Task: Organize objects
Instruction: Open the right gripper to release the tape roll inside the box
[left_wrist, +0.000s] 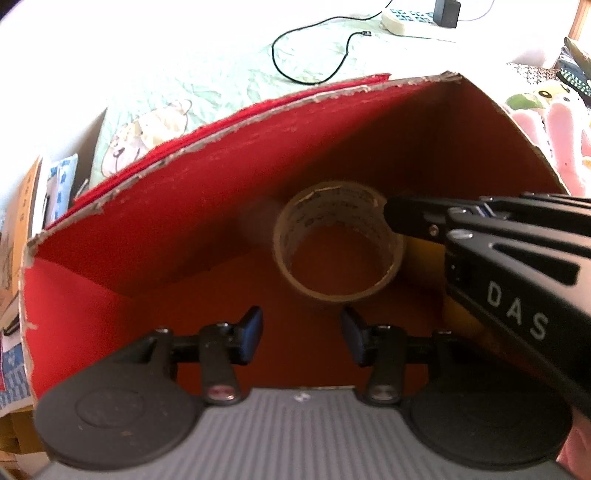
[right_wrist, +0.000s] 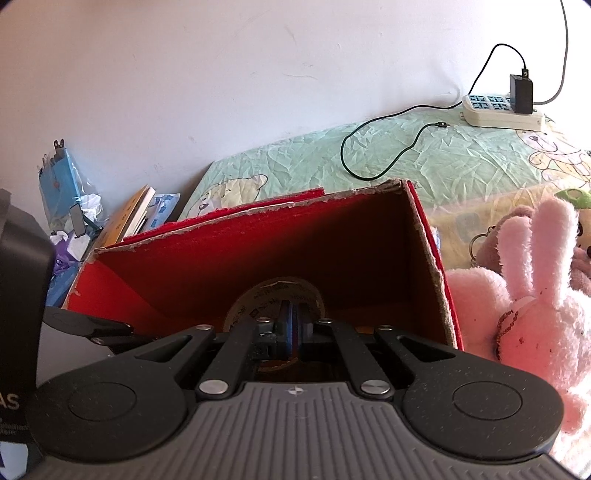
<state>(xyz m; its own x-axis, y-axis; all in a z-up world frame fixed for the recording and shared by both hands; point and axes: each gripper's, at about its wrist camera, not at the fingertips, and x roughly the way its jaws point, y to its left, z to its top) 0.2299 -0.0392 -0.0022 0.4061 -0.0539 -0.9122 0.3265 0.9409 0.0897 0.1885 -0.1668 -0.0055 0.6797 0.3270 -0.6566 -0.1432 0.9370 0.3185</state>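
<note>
- Item under handling: a roll of brown packing tape (left_wrist: 338, 240), inside a red cardboard box (left_wrist: 155, 206) with torn, ragged rim edges. The roll is tipped, its open core facing the left wrist camera; whether it rests on the box floor or hangs in the grip cannot be confirmed.
- Right gripper (right_wrist: 291, 319): fingers drawn close together on the roll's wall, one inside the core and one outside, as read from the right wrist view. In the left wrist view its black finger meets the roll's upper right edge.
- Left gripper (left_wrist: 302, 332): fingers spread, nothing between them, poised just short of the roll over the box floor.
- Handling judgement: the roll should be light and rigid, a cardboard core under wound tape, not fragile. The outer face is likely smooth and somewhat slick; the wall pinch through the core is the sound hold, since it cannot roll out.
- Risk: the roll may swing or pivot about a single pinch point.
- Surroundings: a pink plush rabbit (right_wrist: 532, 295) lies just beside the box's right wall; a power strip (right_wrist: 498, 110) with a charger sits well apart on the green bedsheet (right_wrist: 424, 155).
</note>
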